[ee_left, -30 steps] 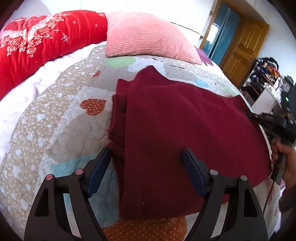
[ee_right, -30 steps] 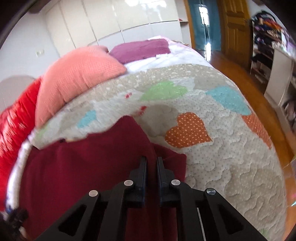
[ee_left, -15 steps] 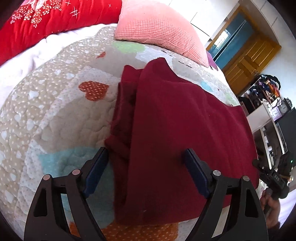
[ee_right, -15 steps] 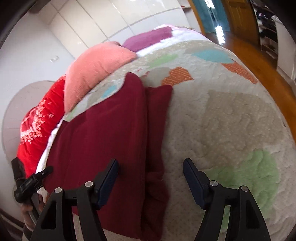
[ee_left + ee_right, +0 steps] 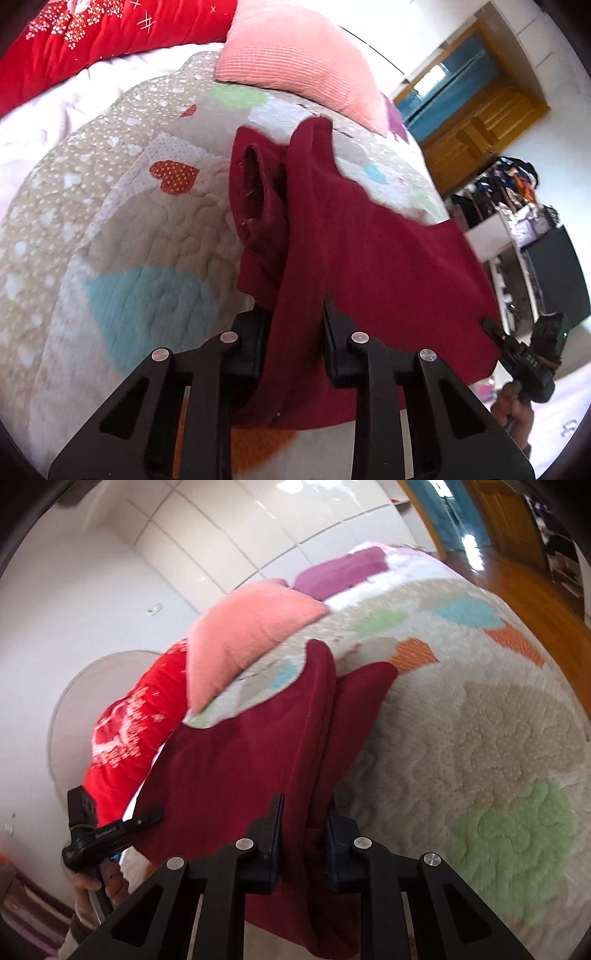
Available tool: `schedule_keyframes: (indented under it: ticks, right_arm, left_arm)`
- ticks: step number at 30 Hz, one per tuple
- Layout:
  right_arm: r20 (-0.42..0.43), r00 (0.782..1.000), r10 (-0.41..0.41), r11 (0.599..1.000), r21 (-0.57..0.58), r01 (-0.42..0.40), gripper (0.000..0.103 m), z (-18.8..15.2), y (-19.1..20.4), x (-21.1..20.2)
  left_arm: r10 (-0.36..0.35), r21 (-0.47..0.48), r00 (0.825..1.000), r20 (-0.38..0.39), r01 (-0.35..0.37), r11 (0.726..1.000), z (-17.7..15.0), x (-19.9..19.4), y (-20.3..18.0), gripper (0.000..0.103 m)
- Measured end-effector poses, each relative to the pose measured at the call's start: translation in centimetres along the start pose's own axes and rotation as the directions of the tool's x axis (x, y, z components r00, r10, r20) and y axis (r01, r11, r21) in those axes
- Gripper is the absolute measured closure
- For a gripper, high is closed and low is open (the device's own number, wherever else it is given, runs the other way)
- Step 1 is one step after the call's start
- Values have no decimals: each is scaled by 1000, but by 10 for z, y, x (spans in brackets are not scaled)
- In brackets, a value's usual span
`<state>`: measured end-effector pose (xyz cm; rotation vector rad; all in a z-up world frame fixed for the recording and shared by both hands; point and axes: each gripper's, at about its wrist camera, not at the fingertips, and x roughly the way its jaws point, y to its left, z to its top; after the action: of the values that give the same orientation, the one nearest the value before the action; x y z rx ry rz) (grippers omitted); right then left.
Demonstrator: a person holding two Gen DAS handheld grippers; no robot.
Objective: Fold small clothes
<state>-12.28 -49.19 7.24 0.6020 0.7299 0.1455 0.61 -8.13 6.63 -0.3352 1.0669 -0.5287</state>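
A dark red garment [image 5: 388, 266] lies on a heart-patterned quilt [image 5: 129, 258]. My left gripper [image 5: 295, 332] has its jaws closing, and a raised fold of the garment's left edge fills the gap, pinched by both pads. In the right wrist view the same garment [image 5: 236, 760] stretches away to the left over the quilt [image 5: 480, 738]. The jaws of my right gripper [image 5: 304, 830] are closing as well, and the pads press on a bunched ridge of the garment's right edge. The fabric is pulled up into a ridge at each grip.
A pink pillow [image 5: 295, 62] and a red blanket [image 5: 92, 44] lie at the far end of the bed. A purple cloth [image 5: 343, 572] lies beyond the pillow. A wooden door [image 5: 480, 122] and a cluttered shelf [image 5: 509, 199] stand to the right, past the bed's edge.
Half a second ago both grippers stood wide open astride the garment's edges. Now both have closed on folds of it, and the fabric has risen into ridges.
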Motion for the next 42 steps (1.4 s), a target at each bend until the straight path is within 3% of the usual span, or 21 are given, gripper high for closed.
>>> schedule_keyframes:
  ticks: [7, 9, 11, 13, 16, 18, 22, 27, 31, 33, 42]
  right_arm:
    - [-55, 998, 37, 999, -21, -39, 85, -49, 13, -50]
    - [-114, 993, -13, 1000, -15, 11, 85, -71, 5, -49]
    - [-154, 981, -117, 993, -18, 116, 83, -81, -3, -45]
    - [-130, 977, -170, 985, -24, 168, 79, -78, -3, -52]
    - [-36, 983, -177, 982, -69, 175, 72, -64, 21, -72]
    - [-1, 990, -140, 983, -123, 139, 64, -52, 47, -72]
    - [-35, 997, -68, 981, -184, 61, 64, -39, 89, -31]
    - [-133, 991, -10, 973, -229, -21, 64, -27, 140, 66]
    - [-202, 978, -47, 962, -271, -9, 64, -23, 166, 132]
    - [-232, 971, -61, 963, -271, -4, 64, -22, 172, 159]
    - [-224, 944, -244, 895, -426, 131, 62, -36, 192, 210]
  left_arm:
    - [8, 29, 998, -59, -6, 1000, -65, -38, 11, 80]
    - [39, 19, 997, -61, -38, 999, -76, -36, 16, 76]
    - [61, 16, 997, -46, -60, 998, -80, -36, 18, 73]
    - [109, 24, 993, -37, -108, 994, -79, -39, 15, 67]
    - [181, 51, 983, 22, -182, 982, -76, -53, 7, 66]
    - [208, 51, 975, 81, -213, 976, -74, -64, 2, 51]
    - [213, 40, 969, 128, -219, 975, -76, -69, 0, 45]
    - [276, 22, 952, 132, -281, 959, -83, -53, 10, 45]
    - [280, -1, 949, 144, -282, 959, -86, -43, 19, 45]
    - [278, -8, 948, 153, -280, 960, -85, -39, 22, 36]
    - [218, -51, 959, 183, -212, 976, -84, -35, 35, 31]
